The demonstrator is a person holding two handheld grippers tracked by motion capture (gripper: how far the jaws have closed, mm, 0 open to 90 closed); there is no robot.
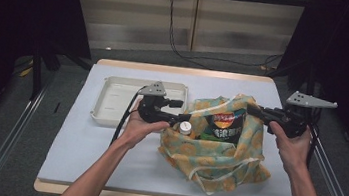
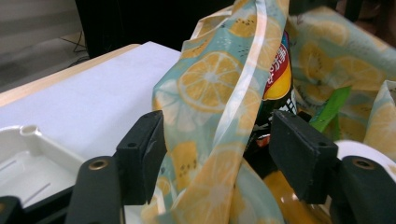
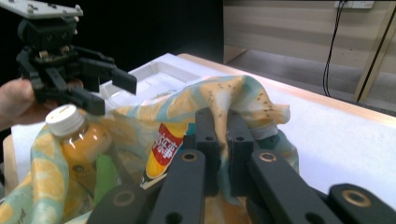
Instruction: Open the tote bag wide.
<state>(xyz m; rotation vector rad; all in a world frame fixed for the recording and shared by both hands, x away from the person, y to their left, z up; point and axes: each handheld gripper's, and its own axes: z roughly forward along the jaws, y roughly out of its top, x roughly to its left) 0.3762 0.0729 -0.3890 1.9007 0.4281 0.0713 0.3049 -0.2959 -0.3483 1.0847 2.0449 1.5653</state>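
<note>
A cloth bag (image 1: 220, 156) printed with lemon slices lies on the white table cover. Inside it stand a dark chip packet (image 1: 224, 124) and an orange drink bottle (image 3: 77, 135) with a white cap (image 1: 185, 127). My right gripper (image 3: 223, 121) is shut on the bag's far rim (image 1: 242, 102) and holds it up. At the bag's left side my left gripper (image 2: 217, 128) is open, with a fold of the bag's rim (image 2: 219, 93) and its pale strap between the jaws. From the right gripper view, the left gripper (image 3: 114, 93) stands just above the bottle.
A shallow white tray (image 1: 112, 95) rests on the table behind the left hand, with its corner (image 2: 23, 154) close to the left jaw. A green packet (image 2: 331, 109) sits inside the bag. Black stands and cables line the floor beyond the table.
</note>
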